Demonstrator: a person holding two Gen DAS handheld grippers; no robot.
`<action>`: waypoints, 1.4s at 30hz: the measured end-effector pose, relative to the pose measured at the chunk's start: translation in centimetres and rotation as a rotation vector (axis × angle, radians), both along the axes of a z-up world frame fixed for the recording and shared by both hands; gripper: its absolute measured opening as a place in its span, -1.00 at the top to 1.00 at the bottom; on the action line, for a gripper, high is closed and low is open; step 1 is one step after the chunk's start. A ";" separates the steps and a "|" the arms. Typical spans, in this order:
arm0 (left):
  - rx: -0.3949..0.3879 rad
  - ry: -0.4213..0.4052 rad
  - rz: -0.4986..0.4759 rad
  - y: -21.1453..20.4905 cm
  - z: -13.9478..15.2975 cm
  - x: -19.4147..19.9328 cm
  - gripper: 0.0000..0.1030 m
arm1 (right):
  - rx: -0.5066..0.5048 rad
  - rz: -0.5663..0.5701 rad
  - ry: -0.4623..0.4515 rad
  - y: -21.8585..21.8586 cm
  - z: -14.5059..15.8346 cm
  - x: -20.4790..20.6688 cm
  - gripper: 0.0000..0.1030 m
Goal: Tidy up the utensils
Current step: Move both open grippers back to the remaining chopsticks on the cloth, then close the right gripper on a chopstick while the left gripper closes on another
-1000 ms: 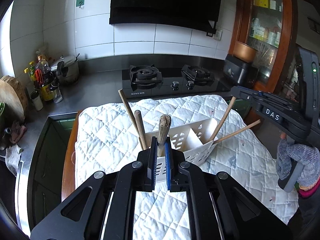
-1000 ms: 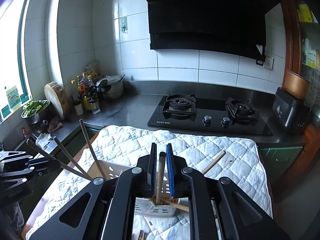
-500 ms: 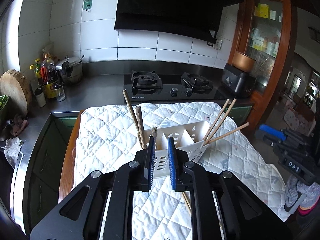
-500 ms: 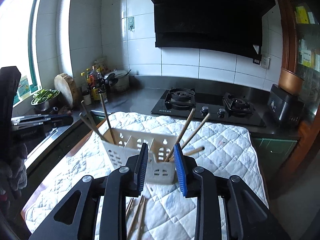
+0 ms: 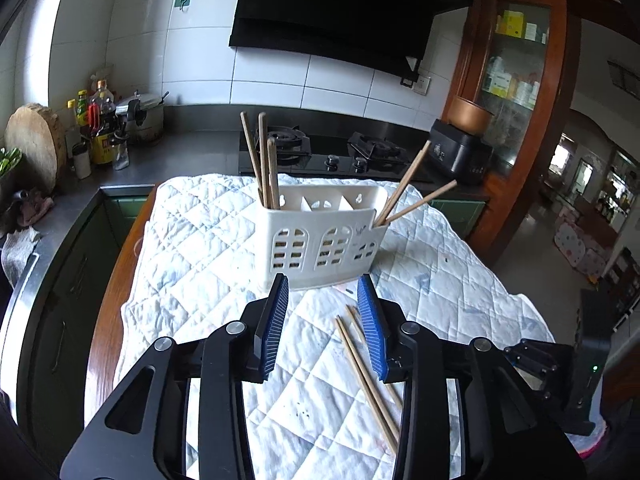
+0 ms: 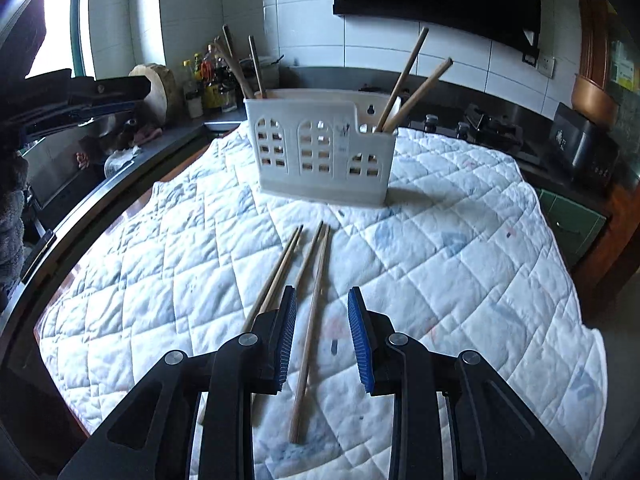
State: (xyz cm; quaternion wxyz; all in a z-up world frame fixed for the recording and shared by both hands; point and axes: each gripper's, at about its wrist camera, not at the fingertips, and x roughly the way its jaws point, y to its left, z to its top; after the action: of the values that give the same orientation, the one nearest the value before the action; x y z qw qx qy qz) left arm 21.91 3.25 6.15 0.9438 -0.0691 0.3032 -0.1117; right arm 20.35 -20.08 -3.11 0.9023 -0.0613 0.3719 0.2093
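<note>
- Jaws of the left gripper (image 5: pixel 323 322) are seen parted and empty in the left wrist view, having just been opening; nothing is pressed between the blue pads (image 5: pixel 274 324).
- Just beyond them the white utensil caddy (image 5: pixel 322 236) is stood upright near the middle of the quilted cloth (image 5: pixel 192 240), with chopsticks (image 5: pixel 264 160) in its left compartment and two more (image 5: pixel 412 196) leaning from its right one.
- Loose chopsticks (image 5: pixel 366 376) are laid on the cloth toward its near edge, partly under the right pad.
- From the right wrist view, the right gripper (image 6: pixel 322 336) is shown parted with one loose chopstick (image 6: pixel 310 320) lying between its pads, not pressed; another pair (image 6: pixel 280 268) is beside the left pad.
- These sticks are judged light, stiff, thin and smooth, likely to roll or slip; a hold near mid-length, square across, is advised.
</note>
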 end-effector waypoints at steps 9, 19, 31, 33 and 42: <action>-0.011 0.075 0.029 -0.2 -5.5 -3.1 0.25 | -0.007 -0.001 0.079 0.7 -4.8 -1.6 0.53; -0.036 0.204 0.033 -1.0 -10.8 -4.5 0.25 | -0.028 -0.029 0.131 0.9 -7.4 -0.9 0.76; -0.014 0.306 -0.025 -5.6 -14.5 -4.6 0.29 | 0.027 -0.043 0.119 -0.5 -6.8 -1.2 0.86; -0.022 0.322 -0.025 -6.1 -14.9 -4.5 0.30 | 0.039 -0.041 0.113 -0.7 -6.4 -1.4 0.86; -0.008 0.353 -0.026 -7.9 -15.8 -3.7 0.31 | 0.076 -0.036 0.096 -1.6 -5.7 -2.0 0.86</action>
State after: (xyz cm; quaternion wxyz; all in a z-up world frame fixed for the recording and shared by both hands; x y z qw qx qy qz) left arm 18.25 -4.68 -9.61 0.8742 -0.0875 0.4645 -0.1110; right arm 18.32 -21.67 -8.77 0.8887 -0.0100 0.4075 0.2098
